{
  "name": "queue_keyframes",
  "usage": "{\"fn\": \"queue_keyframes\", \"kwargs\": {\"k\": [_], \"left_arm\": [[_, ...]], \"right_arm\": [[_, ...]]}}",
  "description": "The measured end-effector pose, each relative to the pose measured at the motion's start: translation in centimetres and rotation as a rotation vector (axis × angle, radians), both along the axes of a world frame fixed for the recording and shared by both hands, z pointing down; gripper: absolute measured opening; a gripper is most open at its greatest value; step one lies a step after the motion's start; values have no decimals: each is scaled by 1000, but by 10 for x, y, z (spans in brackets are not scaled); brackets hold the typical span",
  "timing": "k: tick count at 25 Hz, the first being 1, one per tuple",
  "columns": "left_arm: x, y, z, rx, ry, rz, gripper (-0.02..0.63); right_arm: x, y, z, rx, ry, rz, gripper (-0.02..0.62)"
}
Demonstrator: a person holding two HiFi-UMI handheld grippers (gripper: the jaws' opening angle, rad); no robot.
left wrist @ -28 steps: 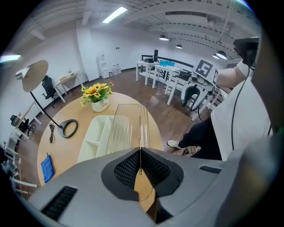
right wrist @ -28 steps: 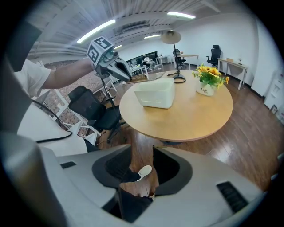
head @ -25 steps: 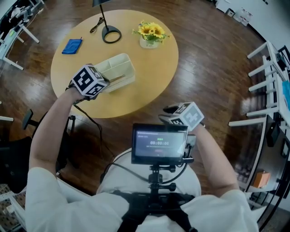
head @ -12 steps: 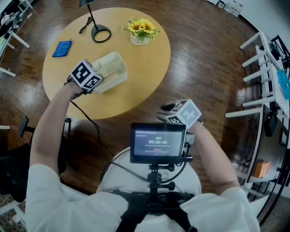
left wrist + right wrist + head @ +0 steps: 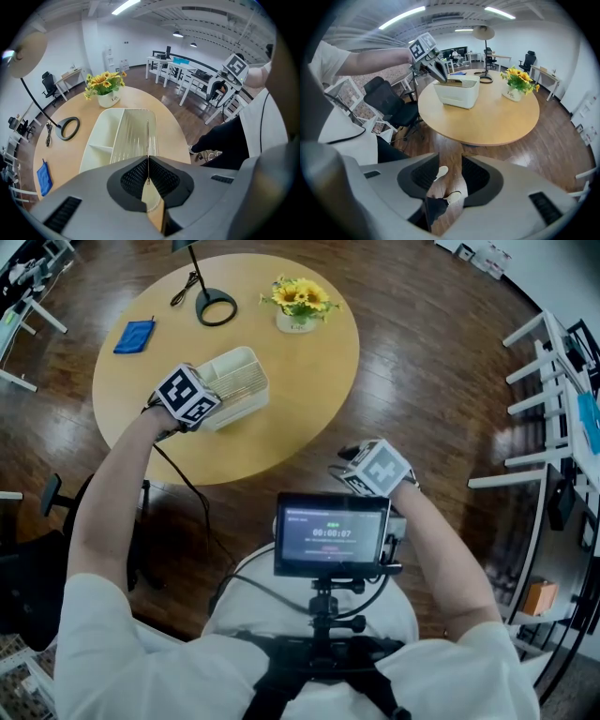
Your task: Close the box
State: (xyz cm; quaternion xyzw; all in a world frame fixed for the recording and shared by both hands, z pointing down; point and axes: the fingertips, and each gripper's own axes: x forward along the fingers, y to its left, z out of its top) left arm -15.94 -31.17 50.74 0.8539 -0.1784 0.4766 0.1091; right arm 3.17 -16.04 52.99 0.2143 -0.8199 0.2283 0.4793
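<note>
Now the left gripper [image 5: 148, 174], its jaws pinching shut on the thin edge of the clear lid [image 5: 136, 133], is bringing that lid down. Upright a second ago, it is now lying nearly flat over the white box [image 5: 457, 96], just six o'clock of the table's [image 5: 300, 418] centre. Closing is probably almost done. The right gripper [image 5: 450, 176] is hanging open and empty, off the table toward five o'clock.

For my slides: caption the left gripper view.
Left tool grips the clear lid over the white divided box on a round table.
</note>
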Motion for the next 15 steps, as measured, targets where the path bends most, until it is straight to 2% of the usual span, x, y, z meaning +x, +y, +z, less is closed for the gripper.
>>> {"fn": "queue_keyframes", "kwargs": {"k": [6, 15], "left_arm": [[-6, -2, 7, -3, 10, -23, 0], [-7, 0, 9, 14, 28, -19, 0]], "right_arm": [[3, -5, 10, -36, 96, -32, 158], [-2, -4, 13, -44, 111, -53, 158]]}}
